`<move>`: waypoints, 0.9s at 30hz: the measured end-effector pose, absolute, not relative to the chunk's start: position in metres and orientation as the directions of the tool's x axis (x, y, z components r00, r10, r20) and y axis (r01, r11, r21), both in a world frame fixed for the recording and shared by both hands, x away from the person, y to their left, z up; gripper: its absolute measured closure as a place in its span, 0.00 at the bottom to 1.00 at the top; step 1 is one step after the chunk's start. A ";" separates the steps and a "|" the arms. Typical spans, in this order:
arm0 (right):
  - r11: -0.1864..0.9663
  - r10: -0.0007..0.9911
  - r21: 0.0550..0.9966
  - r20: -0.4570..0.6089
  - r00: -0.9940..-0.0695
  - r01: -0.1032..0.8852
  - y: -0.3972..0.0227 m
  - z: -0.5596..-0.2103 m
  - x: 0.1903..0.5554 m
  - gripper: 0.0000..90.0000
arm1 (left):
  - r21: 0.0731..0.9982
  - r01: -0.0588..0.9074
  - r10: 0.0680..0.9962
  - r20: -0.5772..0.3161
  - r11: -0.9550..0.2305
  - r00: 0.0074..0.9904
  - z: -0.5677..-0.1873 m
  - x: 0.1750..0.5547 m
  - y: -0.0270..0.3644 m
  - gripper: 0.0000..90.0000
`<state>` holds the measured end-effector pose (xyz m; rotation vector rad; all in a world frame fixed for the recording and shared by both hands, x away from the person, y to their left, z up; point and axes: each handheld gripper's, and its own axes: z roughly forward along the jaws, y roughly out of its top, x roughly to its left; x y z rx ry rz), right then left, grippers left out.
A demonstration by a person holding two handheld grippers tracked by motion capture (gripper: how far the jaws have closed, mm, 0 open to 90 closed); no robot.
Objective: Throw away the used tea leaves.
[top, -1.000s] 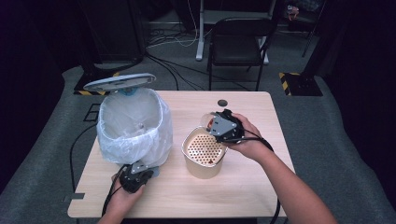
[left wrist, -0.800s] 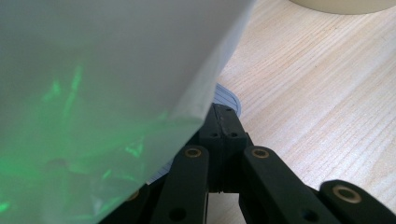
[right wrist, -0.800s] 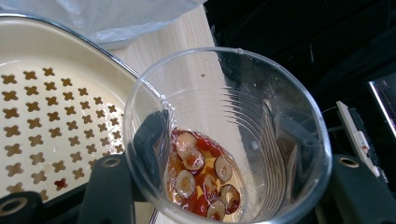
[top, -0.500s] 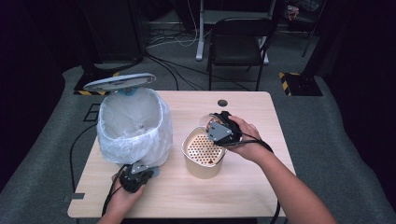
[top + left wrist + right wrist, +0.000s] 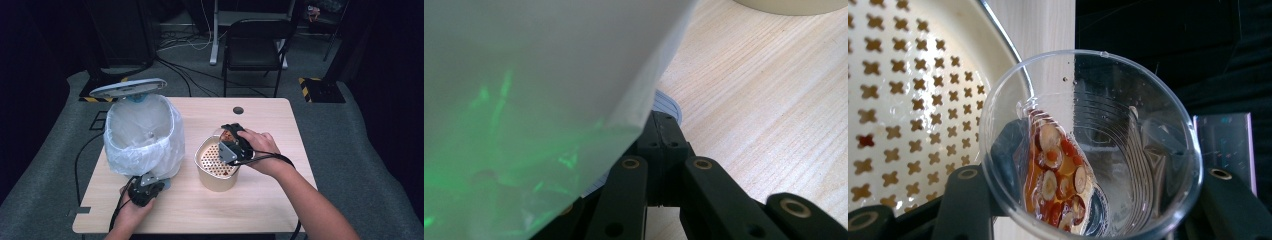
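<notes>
A clear plastic cup point(image 5: 1128, 125) lies tilted on its side, my right gripper point(image 5: 1093, 205) shut on it. It holds orange liquid with red berries and pale slices point(image 5: 1055, 175). In the high view the cup point(image 5: 227, 135) hangs over the far right rim of a cream perforated strainer pot point(image 5: 216, 170), with my right gripper point(image 5: 231, 144) around it. My left gripper point(image 5: 146, 187) sits at the foot of a bin lined with a white bag point(image 5: 142, 135). Its jaws are shut, tips on a grey-blue pedal point(image 5: 666, 105) under the bag point(image 5: 534, 100).
The bin's grey lid point(image 5: 127, 87) stands open behind the bag. The wooden table point(image 5: 260, 210) has a round cable hole point(image 5: 238, 110) at the back. A black chair point(image 5: 257, 47) stands beyond the table. Cables trail from both grippers.
My right gripper has moved a little left and down with the cup, bringing it over the strainer's rim. The left gripper and bin have not moved.
</notes>
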<state>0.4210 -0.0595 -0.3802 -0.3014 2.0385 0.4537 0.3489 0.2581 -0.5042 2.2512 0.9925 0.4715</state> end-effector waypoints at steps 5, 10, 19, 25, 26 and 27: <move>0.906 -0.092 0.116 -0.884 -0.458 -0.407 -0.057 -0.384 0.420 0.47 | 0.669 0.531 0.755 0.069 -0.520 0.653 -0.504 0.349 0.258 1.00; 0.903 -0.186 0.016 -0.887 -0.424 -0.429 -0.055 -0.384 0.420 0.47 | 0.669 0.531 0.754 0.069 -0.520 0.653 -0.504 0.349 0.258 1.00; 0.849 -0.392 -0.249 -0.888 -0.240 -0.466 -0.047 -0.393 0.410 0.47 | 0.669 0.530 0.754 0.070 -0.521 0.653 -0.504 0.349 0.258 1.00; 0.771 -0.528 -0.420 -0.842 -0.112 -0.479 -0.043 -0.393 0.405 0.47 | 0.669 0.531 0.755 0.069 -0.520 0.653 -0.504 0.349 0.258 1.00; 0.760 -0.539 -0.445 -0.839 -0.077 -0.474 -0.042 -0.394 0.403 0.47 | 0.669 0.530 0.754 0.070 -0.521 0.653 -0.504 0.349 0.258 1.00; 0.750 -0.547 -0.457 -0.835 -0.059 -0.479 -0.041 -0.394 0.403 0.47 | 0.669 0.531 0.754 0.069 -0.521 0.653 -0.504 0.349 0.258 1.00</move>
